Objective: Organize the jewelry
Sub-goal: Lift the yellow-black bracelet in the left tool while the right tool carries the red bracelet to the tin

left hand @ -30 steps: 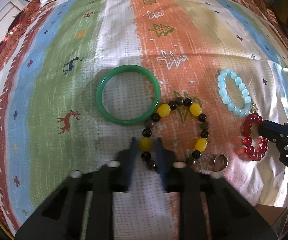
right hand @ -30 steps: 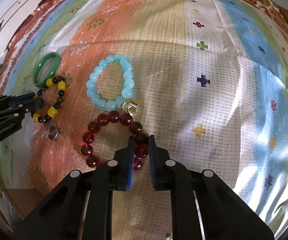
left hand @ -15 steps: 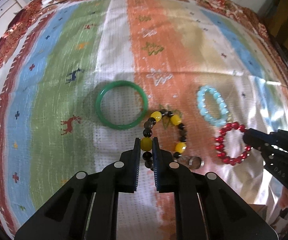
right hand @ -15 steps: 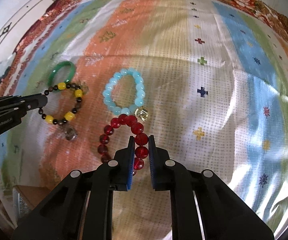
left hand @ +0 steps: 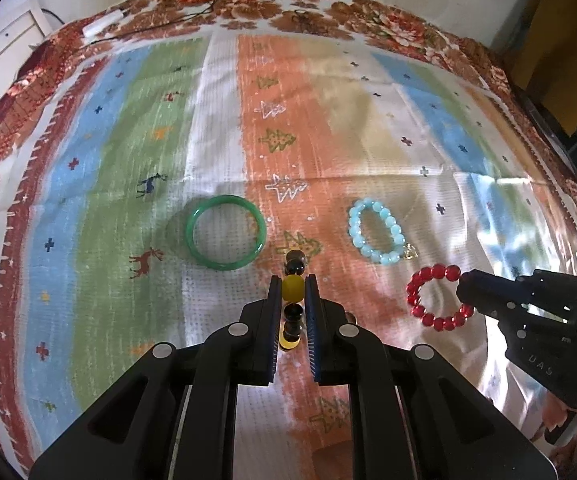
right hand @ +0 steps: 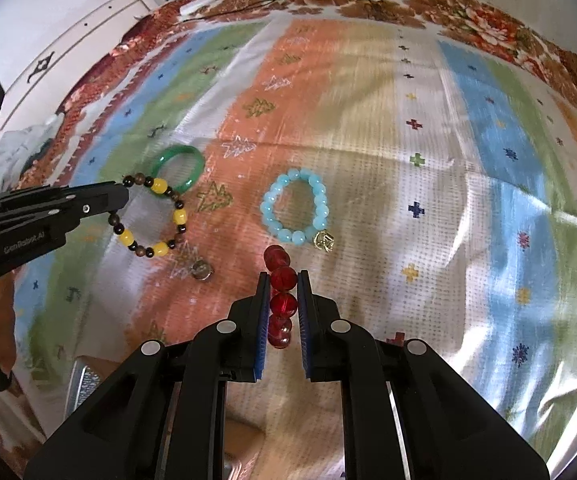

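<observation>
In my left view the left gripper (left hand: 292, 292) has its fingers clamped on the yellow bracelet (left hand: 292, 289), the bangle (left hand: 226, 237) at ten o'clock on the cloth (left hand: 128, 184), while in my right view the right gripper (right hand: 283, 292) pinches the red bracelet (right hand: 282, 278), the blue bracelet (right hand: 295, 209) at twelve.

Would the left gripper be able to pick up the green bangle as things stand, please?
Probably not yet: the left gripper is shut on the yellow-and-dark bead bracelet, though the green bangle lies uncovered nearby.
</observation>
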